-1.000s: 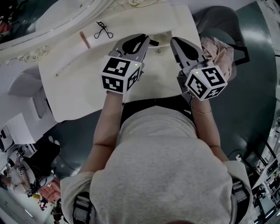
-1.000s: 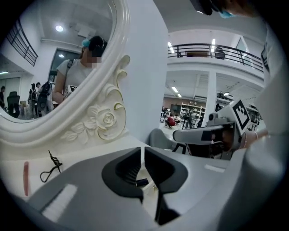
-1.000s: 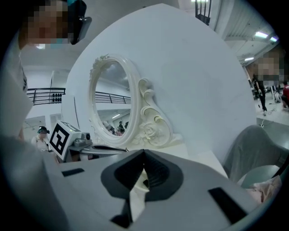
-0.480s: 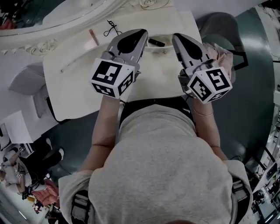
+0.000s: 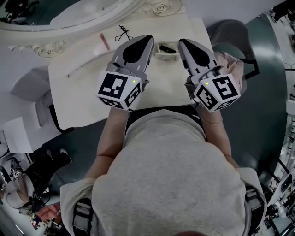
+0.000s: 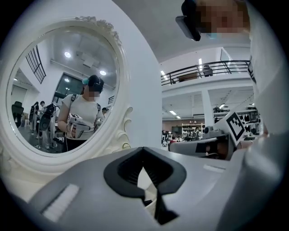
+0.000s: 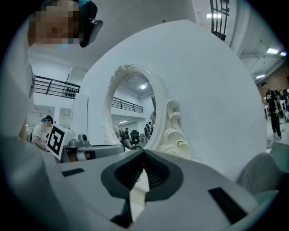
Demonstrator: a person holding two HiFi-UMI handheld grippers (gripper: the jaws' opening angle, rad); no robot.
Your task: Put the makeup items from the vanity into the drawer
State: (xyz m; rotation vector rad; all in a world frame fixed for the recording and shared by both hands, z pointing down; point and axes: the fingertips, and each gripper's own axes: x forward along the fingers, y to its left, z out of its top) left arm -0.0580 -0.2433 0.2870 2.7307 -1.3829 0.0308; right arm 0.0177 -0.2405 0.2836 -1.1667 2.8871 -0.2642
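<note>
On the cream vanity top (image 5: 83,97) lie a pink tube (image 5: 105,41), a black eyelash curler (image 5: 122,33) and a thin pale stick (image 5: 76,73). A short black tube (image 5: 167,48) sits at a small drawer-like box (image 5: 166,55) between the two gripper tips; I cannot tell if it lies inside. My left gripper (image 5: 147,37) (image 6: 143,149) is shut with nothing in it, just left of that box. The right gripper (image 5: 180,41) (image 7: 143,151) is shut and holds nothing, just right of it. Both point toward the mirror.
An oval mirror (image 5: 69,14) (image 6: 67,90) in a carved white frame stands at the back of the vanity. A chair with pink cloth (image 5: 233,57) is at the right, a grey stool (image 5: 27,85) at the left. The person's torso fills the near side.
The left jaws have closed from a slight gap. Both grippers have moved forward toward the mirror, and the small box between their tips now shows.
</note>
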